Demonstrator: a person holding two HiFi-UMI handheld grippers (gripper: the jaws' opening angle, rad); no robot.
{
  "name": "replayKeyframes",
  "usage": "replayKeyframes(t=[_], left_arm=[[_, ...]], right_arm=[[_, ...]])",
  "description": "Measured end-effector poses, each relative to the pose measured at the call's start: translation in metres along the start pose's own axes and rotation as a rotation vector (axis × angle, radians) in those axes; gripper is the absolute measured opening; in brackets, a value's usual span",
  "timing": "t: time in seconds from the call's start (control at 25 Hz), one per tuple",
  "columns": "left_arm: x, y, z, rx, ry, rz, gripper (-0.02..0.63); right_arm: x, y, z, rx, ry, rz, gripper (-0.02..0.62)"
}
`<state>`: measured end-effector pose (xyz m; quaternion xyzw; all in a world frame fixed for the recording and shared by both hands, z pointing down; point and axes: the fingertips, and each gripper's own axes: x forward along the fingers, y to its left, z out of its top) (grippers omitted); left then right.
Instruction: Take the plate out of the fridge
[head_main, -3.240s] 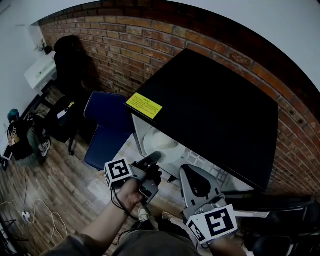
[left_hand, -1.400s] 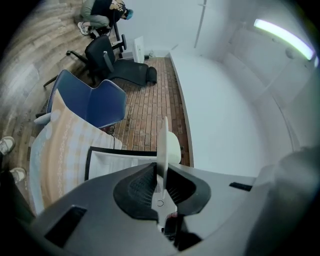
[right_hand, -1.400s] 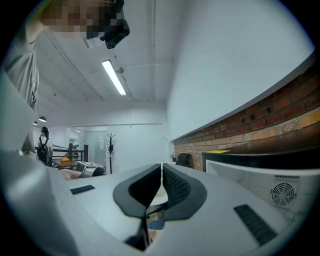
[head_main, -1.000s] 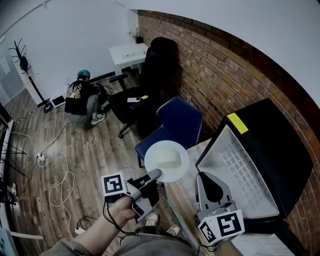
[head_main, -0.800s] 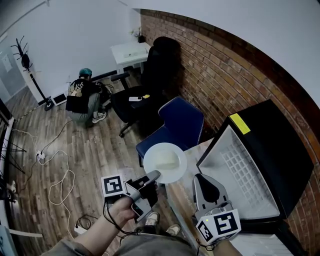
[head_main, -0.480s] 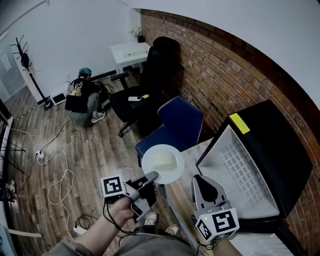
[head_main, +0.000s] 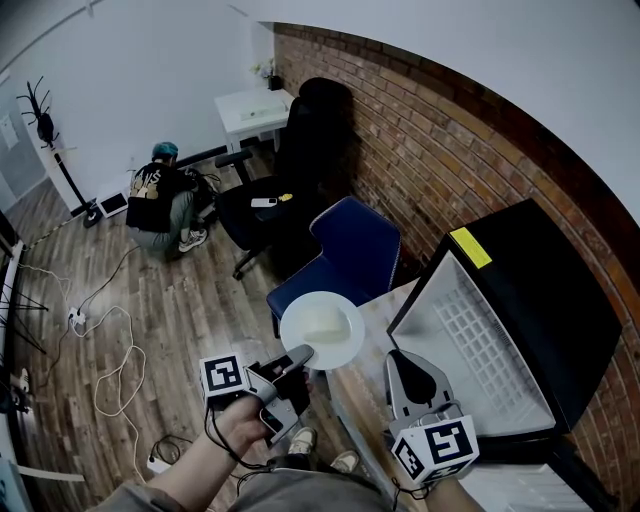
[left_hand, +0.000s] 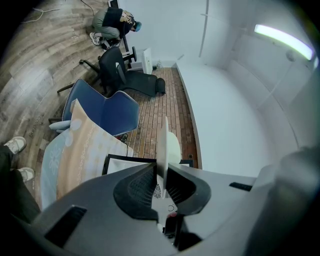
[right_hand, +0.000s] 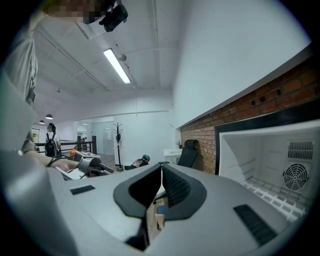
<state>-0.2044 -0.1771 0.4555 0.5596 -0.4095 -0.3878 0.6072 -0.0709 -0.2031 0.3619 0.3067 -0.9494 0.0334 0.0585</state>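
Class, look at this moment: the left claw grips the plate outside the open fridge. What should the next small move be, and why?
Probably ease the plate down toward the cloth-covered table beside the fridge. The left claw pinches it only at the rim, so it hangs in the air, already clear of the open fridge, with the table the nearest surface to rest it on.

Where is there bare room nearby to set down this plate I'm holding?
The cloth-covered tabletop between the blue chair and the open fridge looks bare beside the plate. The fridge's wire shelf is bare too. The wooden floor at left is crowded with cables.
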Motion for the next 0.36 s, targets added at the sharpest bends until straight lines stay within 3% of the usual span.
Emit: replayKeyframes(t=[0.36], left_arm=[[0.0044, -0.0064, 0.0022, 0.011, 0.006, -0.004, 0.046]], right_arm=[[-0.0016, -0.0066, 0.0034, 0.0, -0.004, -0.016, 0.032]])
